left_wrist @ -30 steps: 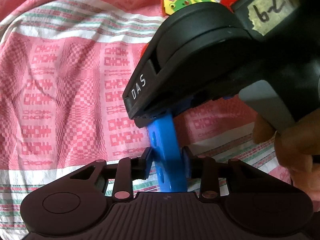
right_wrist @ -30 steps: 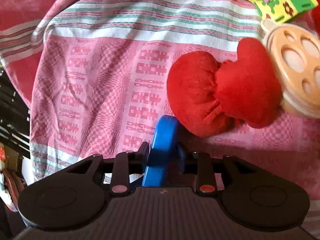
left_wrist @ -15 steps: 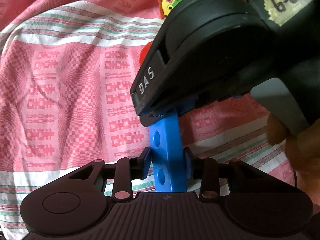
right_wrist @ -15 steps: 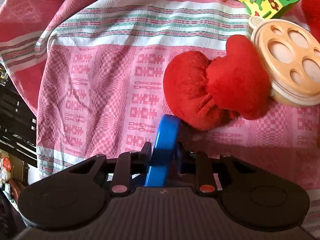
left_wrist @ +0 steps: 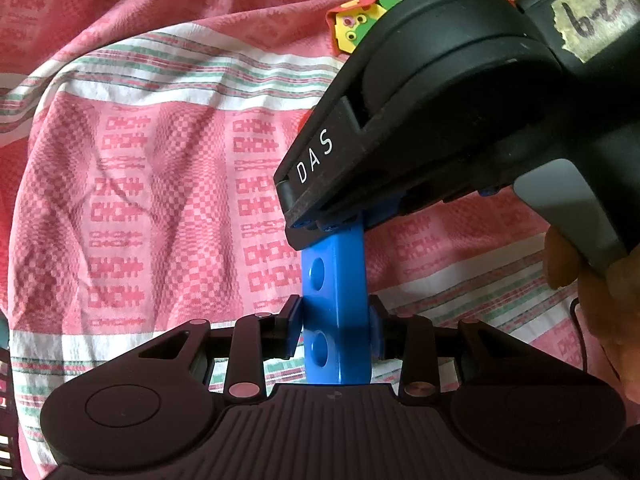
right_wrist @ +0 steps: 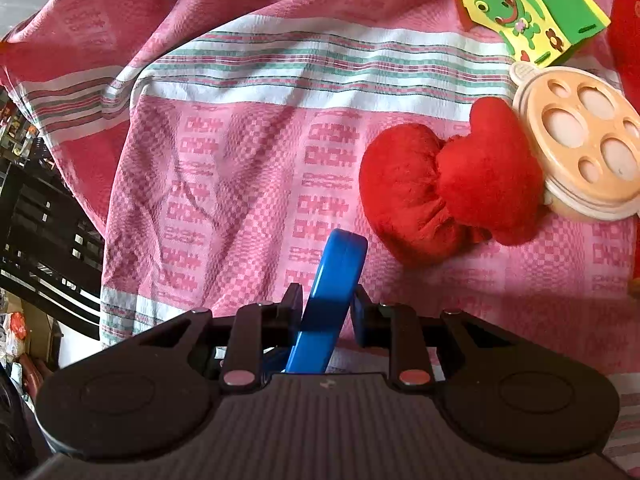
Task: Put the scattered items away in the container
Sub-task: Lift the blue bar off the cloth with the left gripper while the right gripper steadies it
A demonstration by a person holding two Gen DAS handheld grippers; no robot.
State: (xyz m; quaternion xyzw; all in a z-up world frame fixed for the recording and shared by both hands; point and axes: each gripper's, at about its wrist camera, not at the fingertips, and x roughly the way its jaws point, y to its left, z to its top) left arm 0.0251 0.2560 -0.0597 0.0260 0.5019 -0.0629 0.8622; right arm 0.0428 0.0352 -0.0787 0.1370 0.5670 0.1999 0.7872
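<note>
A flat blue plastic bar with round holes (left_wrist: 334, 300) is held from both ends above a pink patterned cloth (left_wrist: 160, 184). My left gripper (left_wrist: 334, 320) is shut on its near end. My right gripper (right_wrist: 326, 306) is shut on the same blue bar (right_wrist: 338, 276), and its black body (left_wrist: 440, 112) fills the upper right of the left wrist view. A red plush heart toy (right_wrist: 448, 192), a beige perforated round lid (right_wrist: 580, 144) and a yellow-green foam frog box (right_wrist: 524, 8) lie on the cloth ahead to the right. No container is in view.
The cloth (right_wrist: 240, 140) is rumpled and drops off at its left edge, where dark shelving (right_wrist: 40, 216) shows. A red object (right_wrist: 628, 20) sits at the far right edge. The hand (left_wrist: 600, 300) holding the right gripper shows at the right.
Both grippers keep their hold on the blue bar. The right gripper has shifted up and right in the left wrist view, showing more of the bar. The toys have slid right in the right wrist view.
</note>
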